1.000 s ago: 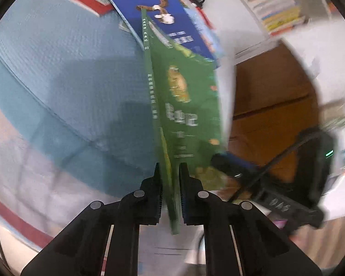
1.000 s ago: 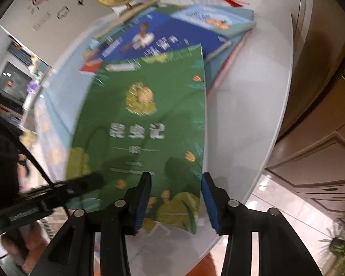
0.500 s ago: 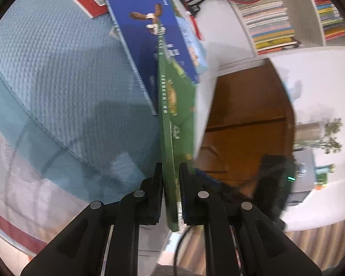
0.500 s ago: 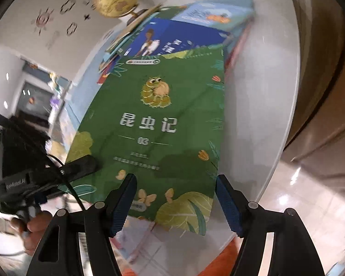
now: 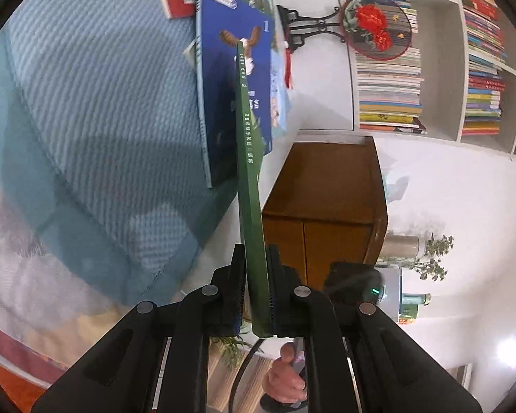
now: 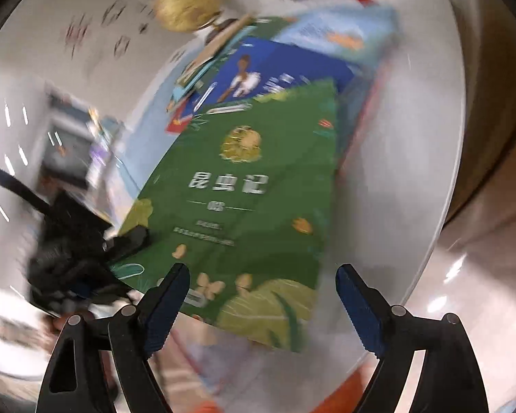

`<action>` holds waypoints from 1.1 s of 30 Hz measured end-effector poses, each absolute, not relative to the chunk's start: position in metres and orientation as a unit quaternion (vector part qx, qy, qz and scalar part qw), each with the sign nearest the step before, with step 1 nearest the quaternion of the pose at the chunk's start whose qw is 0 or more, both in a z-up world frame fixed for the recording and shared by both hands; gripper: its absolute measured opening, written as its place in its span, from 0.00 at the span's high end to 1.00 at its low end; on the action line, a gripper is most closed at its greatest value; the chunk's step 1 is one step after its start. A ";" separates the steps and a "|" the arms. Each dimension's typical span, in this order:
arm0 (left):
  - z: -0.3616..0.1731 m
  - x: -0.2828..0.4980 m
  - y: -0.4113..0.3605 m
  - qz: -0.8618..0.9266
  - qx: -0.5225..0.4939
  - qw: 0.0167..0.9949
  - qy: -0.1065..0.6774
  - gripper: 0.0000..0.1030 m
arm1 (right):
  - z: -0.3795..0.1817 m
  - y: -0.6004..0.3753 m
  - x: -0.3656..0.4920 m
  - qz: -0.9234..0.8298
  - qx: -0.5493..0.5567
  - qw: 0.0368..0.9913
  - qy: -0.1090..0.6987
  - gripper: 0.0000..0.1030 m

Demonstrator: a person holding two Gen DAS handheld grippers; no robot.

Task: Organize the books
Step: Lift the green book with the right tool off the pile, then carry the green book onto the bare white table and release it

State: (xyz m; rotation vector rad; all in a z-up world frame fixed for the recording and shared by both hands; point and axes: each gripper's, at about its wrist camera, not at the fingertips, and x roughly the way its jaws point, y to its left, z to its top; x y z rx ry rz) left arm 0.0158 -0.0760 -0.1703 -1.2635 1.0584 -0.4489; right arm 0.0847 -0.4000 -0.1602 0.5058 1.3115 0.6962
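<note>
My left gripper (image 5: 256, 268) is shut on a thin green book (image 5: 249, 186), held on edge with its spine toward the camera. In the right wrist view the same green book (image 6: 254, 199) shows its cover, lifted above the round white table (image 6: 423, 158), with the left gripper (image 6: 127, 241) clamped on its left edge. My right gripper (image 6: 263, 282) is opening wide; its pads stand clear of the book, on either side of its lower edge. A blue book (image 5: 237, 79) lies behind on a loose pile of books (image 6: 326, 34).
A light blue cloth (image 5: 96, 103) covers the table's left part. White shelves full of books (image 5: 388, 79) line the wall, with a wooden cabinet (image 5: 330, 199) below and a round embroidered fan on a black stand (image 5: 375, 27). A gold globe (image 6: 185, 7) stands at the table's back. A hand (image 5: 287, 378) shows below.
The right gripper's jaws have spread from close about the book's lower edge to wide apart. The left gripper has rolled the green book from cover-showing to edge-on and swung toward the shelves.
</note>
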 end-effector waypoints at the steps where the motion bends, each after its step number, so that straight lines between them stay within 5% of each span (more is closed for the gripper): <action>1: -0.171 0.016 -0.075 -0.201 -0.564 0.651 0.466 0.92 | -0.166 -0.405 0.083 0.320 0.256 0.692 0.594 0.16; 7: -0.177 0.013 -0.077 -0.210 -0.598 0.623 0.458 0.92 | -0.201 -0.410 0.076 0.340 0.372 0.613 0.608 0.17; 11: -0.177 0.015 -0.077 -0.205 -0.590 0.627 0.466 0.92 | -0.189 -0.397 0.076 0.361 0.364 0.621 0.593 0.47; 17: -0.164 0.014 -0.080 -0.163 -0.473 0.697 0.514 0.92 | -0.160 -0.365 0.075 0.325 0.214 0.711 0.585 0.71; 23: -0.132 0.010 -0.107 -0.149 -0.283 0.774 0.546 0.92 | -0.126 -0.317 0.043 0.296 0.014 0.791 0.536 0.73; 33: -0.102 -0.002 -0.059 -0.167 -0.221 0.799 0.534 0.92 | -0.094 -0.245 -0.001 0.276 -0.080 0.830 0.478 0.73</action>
